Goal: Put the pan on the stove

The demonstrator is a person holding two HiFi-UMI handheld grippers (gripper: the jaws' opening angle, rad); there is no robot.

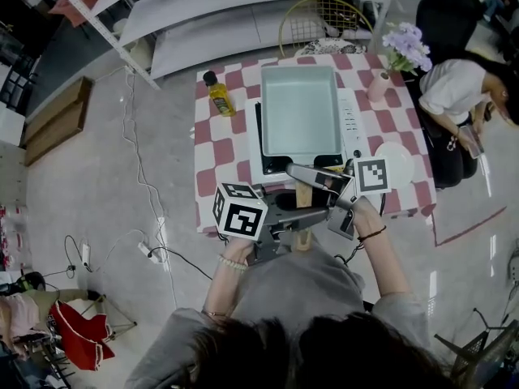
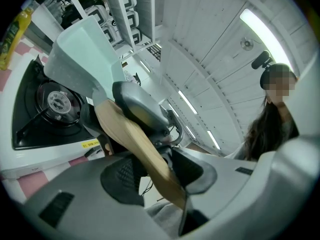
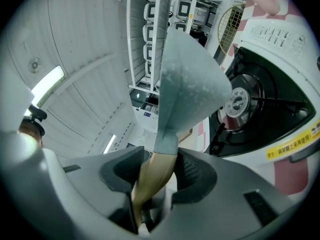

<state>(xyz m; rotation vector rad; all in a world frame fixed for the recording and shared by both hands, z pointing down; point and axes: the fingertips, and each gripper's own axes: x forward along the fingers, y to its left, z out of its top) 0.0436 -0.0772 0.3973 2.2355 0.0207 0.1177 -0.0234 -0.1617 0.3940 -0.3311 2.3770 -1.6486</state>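
Observation:
A pale green square pan (image 1: 300, 108) with a wooden handle (image 1: 303, 194) hangs over the white stove (image 1: 350, 120) on the checked table (image 1: 223, 148). Both grippers hold that handle from the near side. My left gripper (image 1: 302, 219) is shut on the handle (image 2: 137, 141) near its end. My right gripper (image 1: 315, 180) is shut on the handle (image 3: 150, 181) closer to the pan (image 3: 192, 84). In the left gripper view the pan (image 2: 82, 54) is raised above the black burner (image 2: 59, 101). The right gripper view shows the same burner (image 3: 239, 101) beside and below the pan.
A yellow oil bottle (image 1: 218, 95) stands left of the stove. A pink vase of purple flowers (image 1: 401, 53) and a white plate (image 1: 395, 162) sit to its right. A seated person (image 1: 458, 96) is beyond the table's right edge. Cables and a power strip (image 1: 150, 252) lie on the floor at left.

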